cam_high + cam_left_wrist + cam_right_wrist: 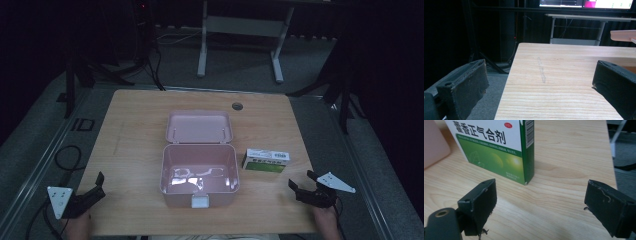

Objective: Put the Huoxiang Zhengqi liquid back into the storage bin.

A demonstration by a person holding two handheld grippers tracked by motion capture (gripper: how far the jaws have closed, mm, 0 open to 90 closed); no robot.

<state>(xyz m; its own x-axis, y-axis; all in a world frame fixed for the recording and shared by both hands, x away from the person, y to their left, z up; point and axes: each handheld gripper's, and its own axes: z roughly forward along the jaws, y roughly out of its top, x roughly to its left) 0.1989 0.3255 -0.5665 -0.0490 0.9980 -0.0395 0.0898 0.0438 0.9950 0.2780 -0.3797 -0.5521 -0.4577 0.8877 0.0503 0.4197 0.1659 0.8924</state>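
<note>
1. A pink storage box [199, 181] sits mid-bench [135, 125], lid [199, 126] swung back at twelve o'clock, interior empty.
2. A green-and-white medicine carton [266, 160] stands just beside the box at three o'clock, apart from it.
3. The right gripper [303, 183], at the carton's five o'clock, has jaws wide apart, holding nothing.
4. The left gripper [99, 184], at the box's eight o'clock, is likewise spread and empty.
5. Judgement: packing has not begun; grasping the carton and placing it inside remain.

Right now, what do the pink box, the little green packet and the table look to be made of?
The pink box looks like smooth plastic: light glints off its inside. The green packet looks like printed, slightly glossy cardboard, with folded edges and a barcode. The table shows a pale wood grain, though it could be laminate.
</note>
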